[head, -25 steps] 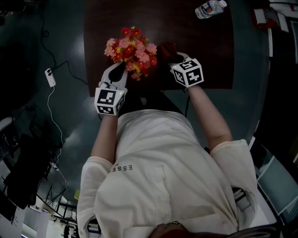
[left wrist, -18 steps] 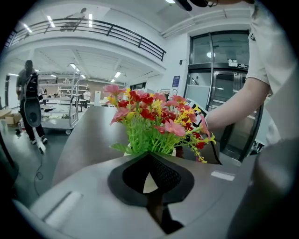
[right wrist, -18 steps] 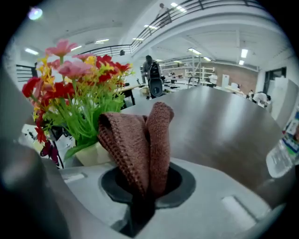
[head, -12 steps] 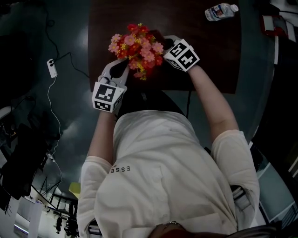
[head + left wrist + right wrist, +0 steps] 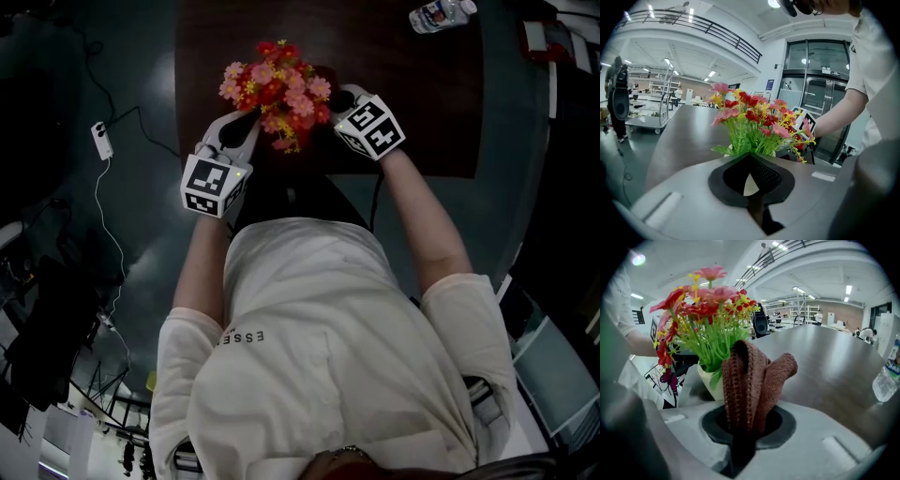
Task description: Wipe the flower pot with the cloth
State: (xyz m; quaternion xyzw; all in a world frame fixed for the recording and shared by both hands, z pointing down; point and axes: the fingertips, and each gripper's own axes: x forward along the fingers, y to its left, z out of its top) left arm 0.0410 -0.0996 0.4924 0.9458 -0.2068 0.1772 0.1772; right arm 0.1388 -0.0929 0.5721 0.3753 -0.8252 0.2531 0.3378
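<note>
Cloth (image 5: 752, 385) has been carried in closer to the pot (image 5: 710, 382) by the right tool (image 5: 746, 425).
Pot is stood near the surface's (image 5: 403, 94) front edge, rim pinched in the closed left tool (image 5: 751, 161); cloth is clamped in the right tool. Wiping is judged just starting: cloth must be pressed to the wall and drawn round.

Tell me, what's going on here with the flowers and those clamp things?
A person at a dark table has a gripper in each hand. The left gripper is shut, apparently on the rim of the pale flower pot, steadying it. The right gripper is clamped on a brown cloth close beside the pot; whether the cloth touches the pot isn't clear.
</note>
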